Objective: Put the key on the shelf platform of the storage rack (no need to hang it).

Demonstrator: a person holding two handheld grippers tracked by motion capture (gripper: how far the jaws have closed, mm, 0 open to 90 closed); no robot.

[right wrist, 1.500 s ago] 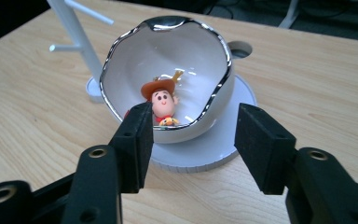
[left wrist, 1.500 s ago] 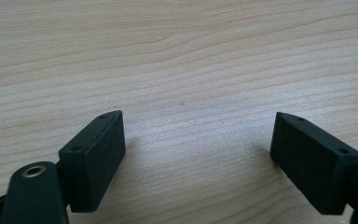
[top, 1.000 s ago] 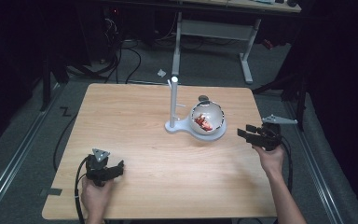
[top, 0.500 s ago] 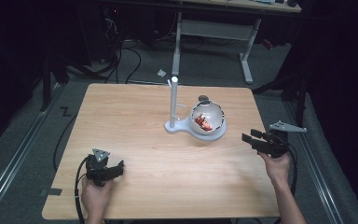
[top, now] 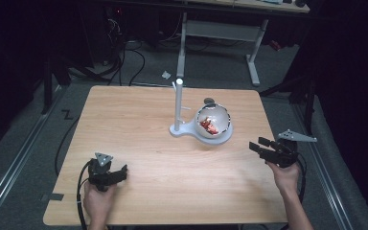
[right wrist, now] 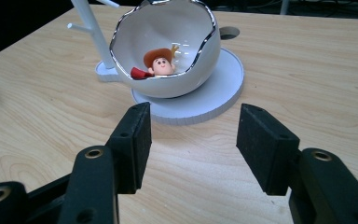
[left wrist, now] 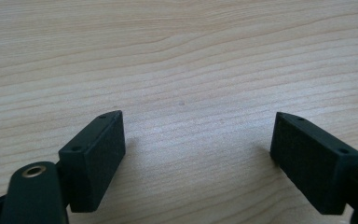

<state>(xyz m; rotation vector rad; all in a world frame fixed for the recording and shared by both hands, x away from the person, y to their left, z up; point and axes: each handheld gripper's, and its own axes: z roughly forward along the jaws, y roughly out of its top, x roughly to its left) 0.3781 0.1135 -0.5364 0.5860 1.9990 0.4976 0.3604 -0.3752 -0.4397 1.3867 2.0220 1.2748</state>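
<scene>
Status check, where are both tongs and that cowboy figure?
Left tongs open, low on table. Right tongs open, empty, facing eggshell bowl. Cowboy figure inside bowl. Path between clear.

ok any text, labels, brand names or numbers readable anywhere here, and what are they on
No readable text in any view.
Eggshell bowl, its white stand and the toy figure inside: no print visible.
Left gripper and right gripper: plain black jaws, no markings.
Table: bare wood grain.
Dark mark on the floor left of the table: a zigzag shape, not clearly a letter.
</scene>
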